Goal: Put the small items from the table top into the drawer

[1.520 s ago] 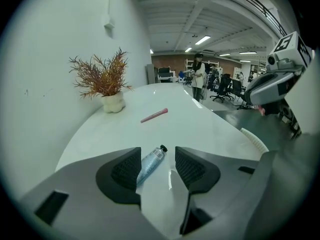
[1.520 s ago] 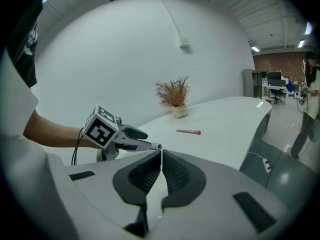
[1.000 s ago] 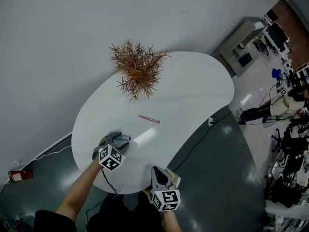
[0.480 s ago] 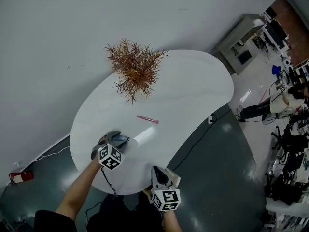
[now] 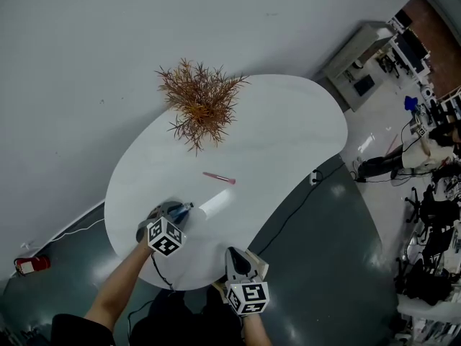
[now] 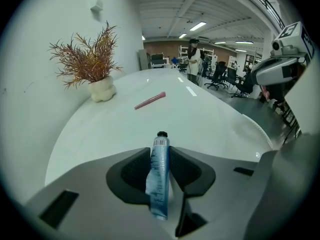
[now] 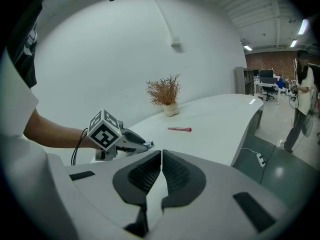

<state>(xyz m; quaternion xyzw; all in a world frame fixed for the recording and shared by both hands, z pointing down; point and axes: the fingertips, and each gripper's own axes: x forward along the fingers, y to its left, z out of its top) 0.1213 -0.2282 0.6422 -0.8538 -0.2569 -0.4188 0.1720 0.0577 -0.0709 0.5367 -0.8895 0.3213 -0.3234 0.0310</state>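
A small blue tube (image 6: 160, 169) with a black cap lies between the pads of my left gripper (image 6: 161, 171), whose jaws have just been closing and now press on it from both sides. The head view shows that gripper (image 5: 178, 212) at the white table's (image 5: 288, 135) near left part, the tube (image 5: 184, 208) sticking out in front. A pink pen (image 5: 219, 178) (image 6: 150, 100) (image 7: 179, 129) lies further along the table top. My right gripper (image 7: 161, 169) is shut and empty at the table's near edge (image 5: 240, 259). No drawer shows.
A dried reddish plant in a white pot (image 6: 101, 90) stands at the table's far left side against the wall (image 5: 199, 99). A cable and power strip (image 5: 315, 179) lie on the dark floor to the right. Office desks and a person (image 7: 301, 99) are far off.
My left gripper's jaws have closed in on the blue tube. Neither hand has shifted along the table, and the pink pen lies as before.
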